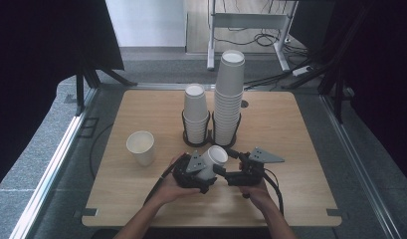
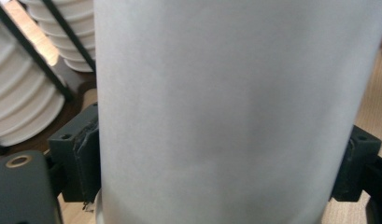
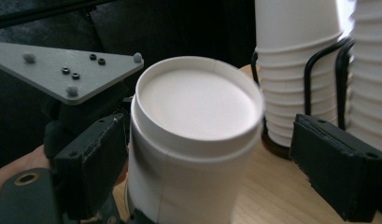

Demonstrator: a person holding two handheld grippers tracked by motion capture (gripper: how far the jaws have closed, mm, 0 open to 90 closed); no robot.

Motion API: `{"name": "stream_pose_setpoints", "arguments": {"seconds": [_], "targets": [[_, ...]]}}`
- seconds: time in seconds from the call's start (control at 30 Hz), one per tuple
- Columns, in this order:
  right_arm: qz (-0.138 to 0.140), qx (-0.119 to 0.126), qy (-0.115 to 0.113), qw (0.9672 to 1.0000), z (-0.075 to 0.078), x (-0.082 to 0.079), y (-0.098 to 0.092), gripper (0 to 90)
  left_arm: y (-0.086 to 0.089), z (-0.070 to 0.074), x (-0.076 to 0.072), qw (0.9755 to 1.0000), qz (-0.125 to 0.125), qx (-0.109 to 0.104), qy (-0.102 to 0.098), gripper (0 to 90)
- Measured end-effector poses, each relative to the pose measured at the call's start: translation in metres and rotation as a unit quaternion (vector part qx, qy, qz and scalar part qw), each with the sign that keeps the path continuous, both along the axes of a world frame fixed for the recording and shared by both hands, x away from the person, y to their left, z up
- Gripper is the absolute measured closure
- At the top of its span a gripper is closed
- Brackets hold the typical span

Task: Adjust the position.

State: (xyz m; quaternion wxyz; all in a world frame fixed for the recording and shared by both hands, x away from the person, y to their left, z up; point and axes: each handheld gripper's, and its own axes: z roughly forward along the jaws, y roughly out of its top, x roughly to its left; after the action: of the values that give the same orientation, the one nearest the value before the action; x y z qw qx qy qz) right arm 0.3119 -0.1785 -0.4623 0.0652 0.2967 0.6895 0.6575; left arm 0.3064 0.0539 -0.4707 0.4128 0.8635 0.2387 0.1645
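At lower centre of the high view, the left tool clamps a nested paper cup while the right tool stands apart around its base, seemingly separating one cup; next, grip and pull.

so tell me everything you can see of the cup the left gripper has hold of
The cup is plain white paper, with a recessed base ringed by a raised edge and a faint side seam. It is tipped, base pointing up and away from the person, just in front of the two racked cup stacks. The left gripper clamps its wall between both pads; the right gripper has it between open jaws, not gripping.
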Motion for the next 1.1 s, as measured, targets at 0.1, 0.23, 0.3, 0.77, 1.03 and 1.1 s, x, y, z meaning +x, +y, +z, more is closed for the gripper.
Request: {"name": "stream_pose_setpoints", "arguments": {"seconds": [0.1, 0.23, 0.3, 0.77, 1.03, 1.1], "targets": [[-0.007, -0.017, -0.017, 0.9997, 0.008, -0.001, -0.007, 11.6, 0.004, 0.004, 0.001, 0.9999, 0.004, 0.008, -0.009, 12.6], [-0.008, -0.065, -0.042, 0.9969, 0.019, -0.001, -0.016, 11.9, 0.007, 0.006, 0.003, 0.9998, 0.005, 0.016, -0.012, 12.6], [-0.001, -0.087, -0.042, 0.9953, 0.023, 0.001, -0.020, 11.8, 0.008, 0.007, 0.004, 0.9997, 0.006, 0.018, -0.012, 12.7], [0.100, -0.324, -0.035, 0.9401, 0.049, 0.029, -0.007, 11.5, 0.004, 0.008, 0.012, 0.9975, -0.002, 0.068, -0.021, 12.6], [0.149, -0.429, -0.035, 0.8902, 0.064, 0.040, 0.017, 11.0, -0.007, 0.010, 0.012, 0.9945, -0.014, 0.097, -0.035, 12.6], [0.155, -0.438, -0.030, 0.8852, 0.064, 0.042, 0.019, 11.0, -0.009, 0.010, 0.011, 0.9936, -0.016, 0.105, -0.037, 12.6]]}}
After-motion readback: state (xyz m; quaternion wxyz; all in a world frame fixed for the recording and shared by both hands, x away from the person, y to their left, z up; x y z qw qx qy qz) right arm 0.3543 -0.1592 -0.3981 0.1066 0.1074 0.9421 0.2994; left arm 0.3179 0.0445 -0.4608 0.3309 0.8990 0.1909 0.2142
